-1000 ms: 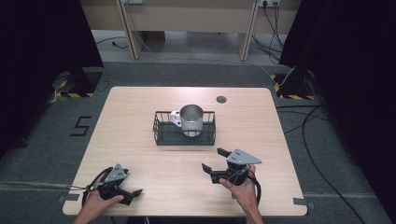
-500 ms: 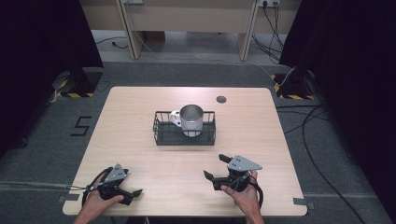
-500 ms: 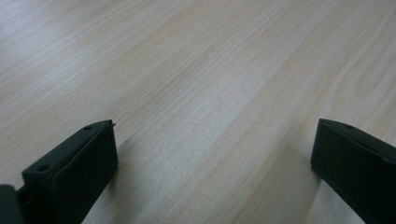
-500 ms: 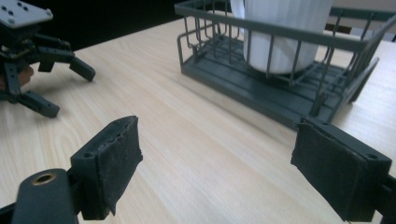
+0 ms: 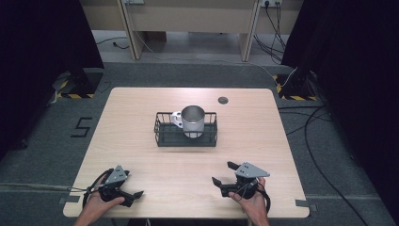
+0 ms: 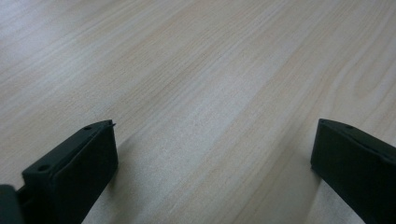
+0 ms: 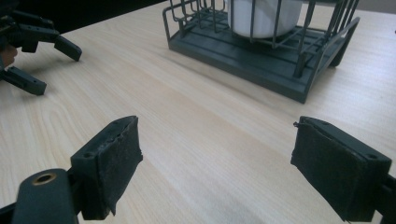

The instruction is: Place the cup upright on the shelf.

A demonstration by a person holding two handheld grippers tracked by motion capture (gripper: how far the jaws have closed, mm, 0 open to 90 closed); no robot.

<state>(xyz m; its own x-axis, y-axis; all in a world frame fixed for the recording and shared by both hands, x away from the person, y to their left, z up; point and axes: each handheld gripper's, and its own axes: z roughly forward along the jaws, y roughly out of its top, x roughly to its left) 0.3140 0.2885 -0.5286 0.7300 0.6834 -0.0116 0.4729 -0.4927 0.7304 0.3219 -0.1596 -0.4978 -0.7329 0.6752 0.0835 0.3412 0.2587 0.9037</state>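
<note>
A metal mug stands upright in a dark wire basket at the middle of the wooden table. My right gripper lies near the table's front edge, right of centre, open and holding nothing, its jaws pointing left and toward the basket. In the right gripper view the right gripper has bare wood between its pads, with the basket and mug ahead. My left gripper rests at the front left, open and holding nothing. In its own view the left gripper faces plain tabletop. It also appears as the left gripper in the right gripper view.
A small dark round disc lies on the table behind the basket to the right. Bare wood stretches between the basket and both grippers. Cables run over the floor on the right, and dark curtains stand at both sides.
My right gripper has drawn back toward the table's front edge and sunk closer to the tabletop, its jaws still wide. The left gripper, basket and mug have stayed put.
</note>
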